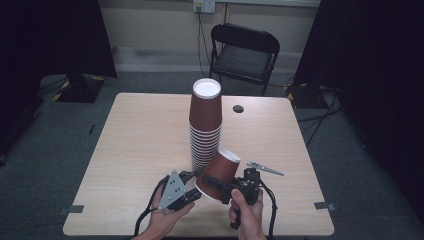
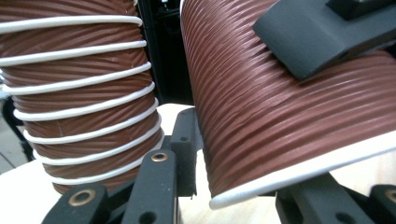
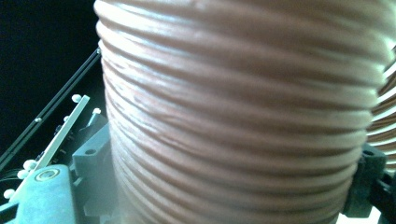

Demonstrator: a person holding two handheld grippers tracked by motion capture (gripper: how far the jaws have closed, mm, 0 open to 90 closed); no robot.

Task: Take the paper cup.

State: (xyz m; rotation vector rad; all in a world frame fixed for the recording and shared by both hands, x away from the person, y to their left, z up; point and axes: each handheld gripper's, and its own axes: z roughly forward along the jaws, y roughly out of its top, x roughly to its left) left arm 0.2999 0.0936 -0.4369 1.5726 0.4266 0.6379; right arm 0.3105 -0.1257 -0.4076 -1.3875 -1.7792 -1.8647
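- Wooden tabletop (image 1: 140, 145) with a grey carpet around it, dark curtains at both sides and a black folding chair (image 1: 244, 52) behind; the landmark is the tall stack of brown ribbed paper cups (image 1: 205, 125) standing rim-down at the table's middle
- One loose cup (image 1: 218, 173) is off the table, tilted, just in front of the stack and to its right, base toward the stack's foot, white rim toward the person
- Right gripper (image 1: 227, 189) has its jaws closed across that cup's wall near the rim and carries it; in the right gripper view the ribbed wall (image 3: 243, 121) sits between the jaws
- Left gripper (image 1: 192, 181) is in front of the stack, beside the cup's rim (image 2: 299, 175); its jaws look parted with one by the rim, though whether they are pressing on it I cannot tell from so close
- My reading: the stack already holds many cups, and this one is between hand and stack
- Left to do, I judge: either turn it rim-down and seat it on top, or finish carrying it clear; the pictures do not settle which
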